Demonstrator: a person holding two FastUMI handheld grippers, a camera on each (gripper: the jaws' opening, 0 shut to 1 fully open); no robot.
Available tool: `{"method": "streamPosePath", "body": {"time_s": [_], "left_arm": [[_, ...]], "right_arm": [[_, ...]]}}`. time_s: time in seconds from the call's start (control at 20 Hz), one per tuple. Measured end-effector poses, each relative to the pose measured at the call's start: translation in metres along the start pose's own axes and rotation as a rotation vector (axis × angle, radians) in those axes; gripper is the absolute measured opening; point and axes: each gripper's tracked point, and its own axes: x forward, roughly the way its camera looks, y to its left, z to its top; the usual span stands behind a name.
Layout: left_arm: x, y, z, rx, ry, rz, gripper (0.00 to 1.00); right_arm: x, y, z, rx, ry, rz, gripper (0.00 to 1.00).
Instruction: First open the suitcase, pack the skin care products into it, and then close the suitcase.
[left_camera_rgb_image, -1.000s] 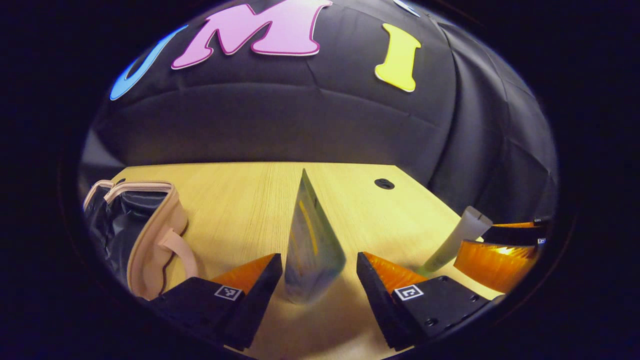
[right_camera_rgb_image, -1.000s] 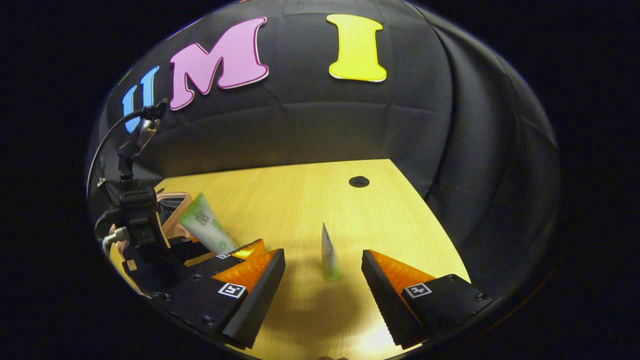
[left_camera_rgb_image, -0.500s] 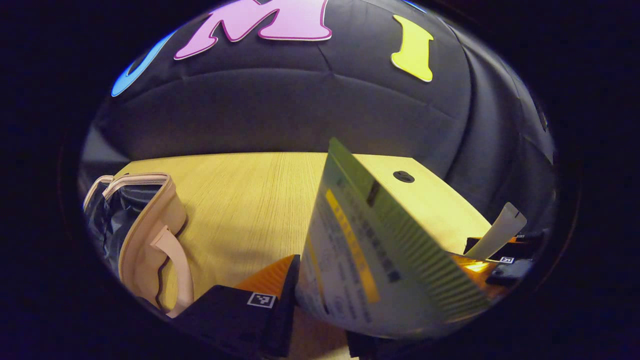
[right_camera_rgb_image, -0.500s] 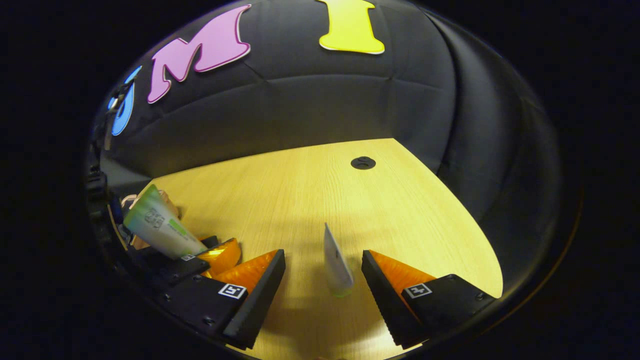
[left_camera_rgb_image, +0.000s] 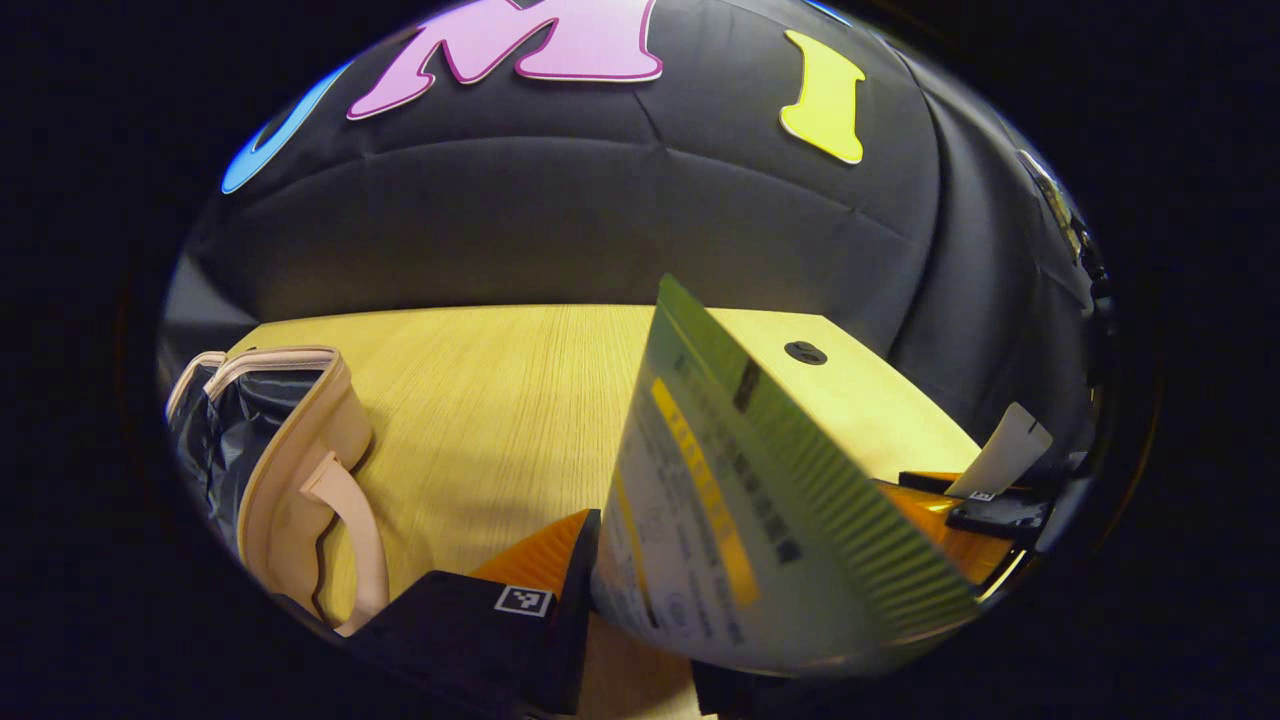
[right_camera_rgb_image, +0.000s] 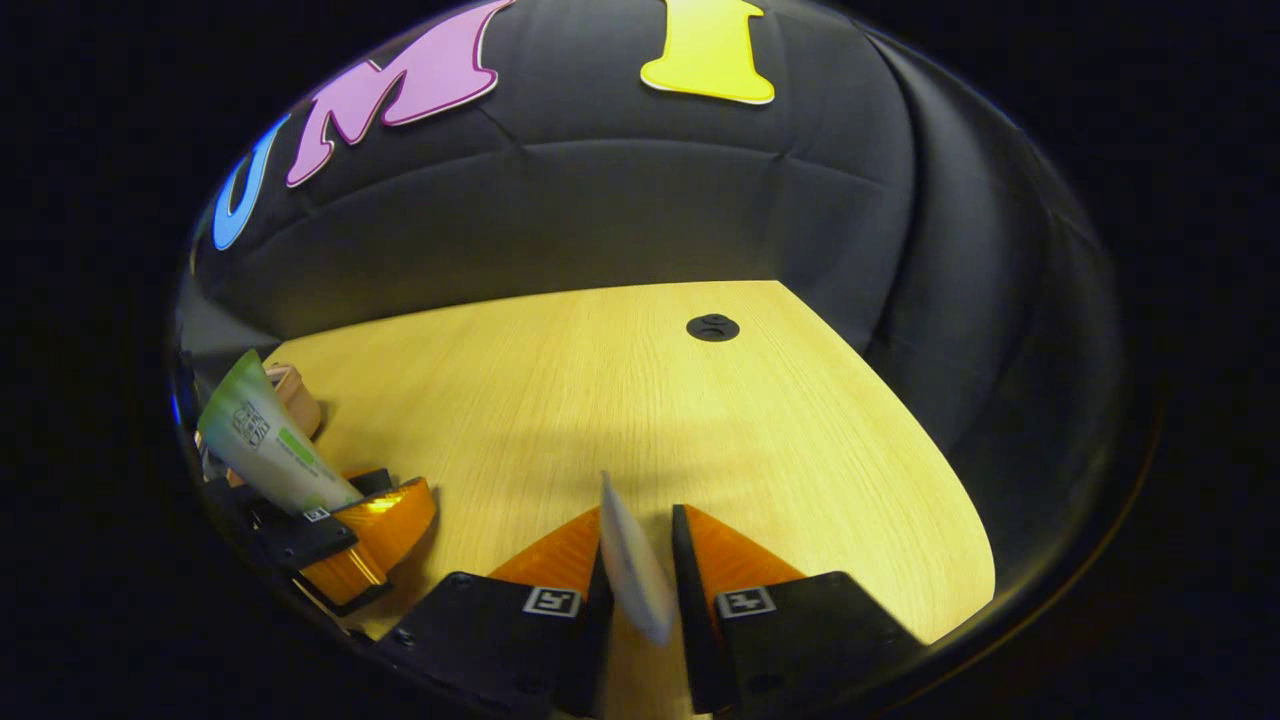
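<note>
Gripping green tube (left_camera_rgb_image: 740, 500) | right jaws pinch white tube (right_camera_rgb_image: 630, 570) | print unreadable

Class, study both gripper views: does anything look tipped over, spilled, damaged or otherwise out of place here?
Nothing stands out. Each gripper grips one tube: the left gripper a green-and-white tube, the right gripper a white tube. The suitcase sits open on the wooden table. No spills or damage.
</note>
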Motion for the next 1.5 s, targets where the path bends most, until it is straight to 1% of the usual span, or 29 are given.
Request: {"method": "streamPosePath", "body": {"time_s": [0.05,0.1,0.15,0.2,0.25,0.3,0.35,0.4,0.5,0.55,0.65,0.75,0.85,0.95,1.0,1.1,1.15,1.2,1.35,1.5], "left_arm": [[0.0,0.0,0.0,0.0,0.0,0.001,0.5],[0.0,0.0,0.0,-0.002,0.0,0.0,0.5],[0.0,0.0,0.001,-0.007,0.0,-0.003,0.5],[-0.002,0.001,-0.001,-0.013,0.001,-0.002,0.5],[-0.003,0.002,-0.001,-0.024,0.005,-0.004,0.5],[-0.007,0.003,-0.003,-0.039,0.011,-0.006,0.49],[-0.014,0.005,-0.001,-0.054,0.004,-0.005,0.49],[-0.022,0.009,0.004,-0.07,-0.008,-0.005,0.5],[-0.044,0.019,0.023,-0.082,-0.047,0.006,0.49],[-0.058,0.028,0.036,-0.08,-0.071,0.019,0.49],[-0.092,0.051,0.055,-0.069,-0.089,0.044,0.49],[-0.128,0.088,0.067,-0.051,-0.085,0.085,0.49],[-0.163,0.136,0.07,-0.073,-0.055,0.13,0.49],[-0.183,0.183,0.061,-0.094,0.005,0.149,0.49],[-0.186,0.208,0.052,-0.079,0.057,0.163,0.48],[-0.179,0.245,0.03,-0.056,0.171,0.158,0.49],[-0.174,0.261,0.023,-0.044,0.209,0.157,0.49],[-0.169,0.278,0.011,-0.042,0.261,0.171,0.49],[-0.157,0.296,-0.028,-0.051,0.45,0.144,0.49],[-0.149,0.305,-0.056,-0.068,0.618,0.114,0.49]], "right_arm": [[-0.002,0.004,-0.002,0.006,0.008,0.018,0.26],[-0.005,0.006,-0.003,0.001,0.01,0.03,0.3],[-0.008,0.007,-0.002,-0.005,0.009,0.042,0.28],[-0.012,0.007,0.0,-0.013,0.005,0.046,0.22],[-0.017,0.008,0.005,-0.018,-0.007,0.053,0.28],[-0.023,0.008,0.009,-0.022,-0.017,0.056,0.28],[-0.032,0.009,0.015,-0.022,-0.029,0.062,0.22],[-0.041,0.01,0.021,-0.03,-0.042,0.064,0.28],[-0.059,0.011,0.033,-0.095,-0.067,0.055,0.28],[-0.071,0.013,0.04,-0.124,-0.081,0.058,0.28],[-0.093,0.024,0.055,-0.135,-0.115,0.082,0.28],[-0.111,0.044,0.065,-0.13,-0.123,0.127,0.28],[-0.13,0.07,0.075,-0.146,-0.144,0.179,0.28],[-0.145,0.094,0.084,-0.167,-0.163,0.22,0.28],[-0.152,0.107,0.086,-0.161,-0.164,0.243,0.28],[-0.168,0.132,0.089,-0.139,-0.156,0.283,0.28],[-0.176,0.144,0.089,-0.132,-0.154,0.301,0.28],[-0.183,0.156,0.091,-0.128,-0.156,0.318,0.28],[-0.203,0.187,0.087,-0.134,-0.14,0.378,0.28],[-0.223,0.205,0.087,-0.167,-0.144,0.434,0.28]]}}
